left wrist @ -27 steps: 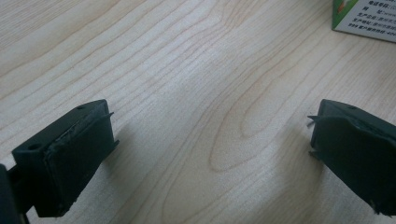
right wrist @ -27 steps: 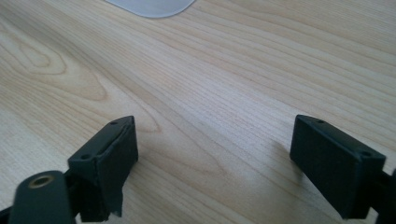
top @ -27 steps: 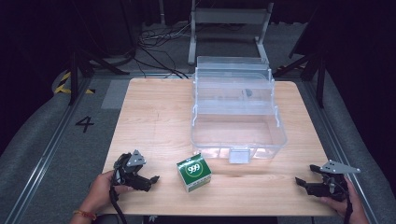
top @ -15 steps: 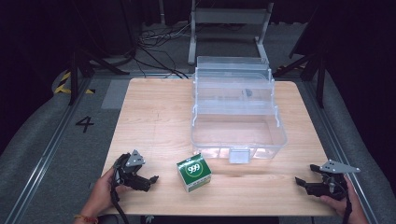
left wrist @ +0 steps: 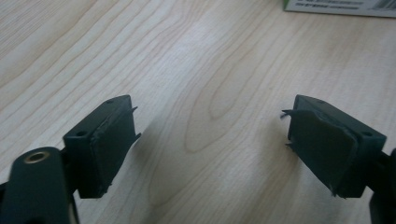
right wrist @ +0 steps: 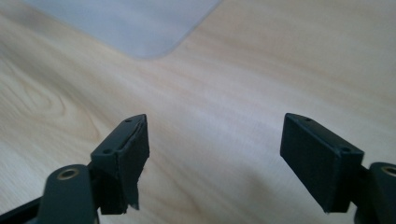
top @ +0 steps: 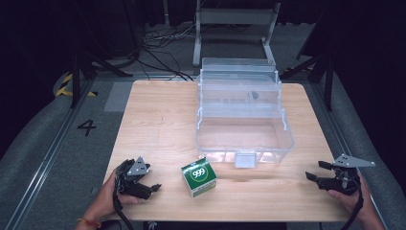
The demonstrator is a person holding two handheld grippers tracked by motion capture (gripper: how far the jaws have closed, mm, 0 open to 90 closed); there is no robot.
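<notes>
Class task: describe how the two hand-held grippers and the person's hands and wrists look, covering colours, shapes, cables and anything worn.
Both the left gripper and the right gripper are black, each topped by a grey three-cornered plate and trailing a black cable. Up close, the jaws are blocky, dark, with worn pads frayed at the edges and a brass-coloured ring near the base. The left hand wears a red-orange wristband; no sleeves show.

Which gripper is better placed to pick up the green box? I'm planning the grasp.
Left, probably. The left gripper sits open on the table close beside the green box, aimed toward it. The right gripper, also open, lies much farther off.
</notes>
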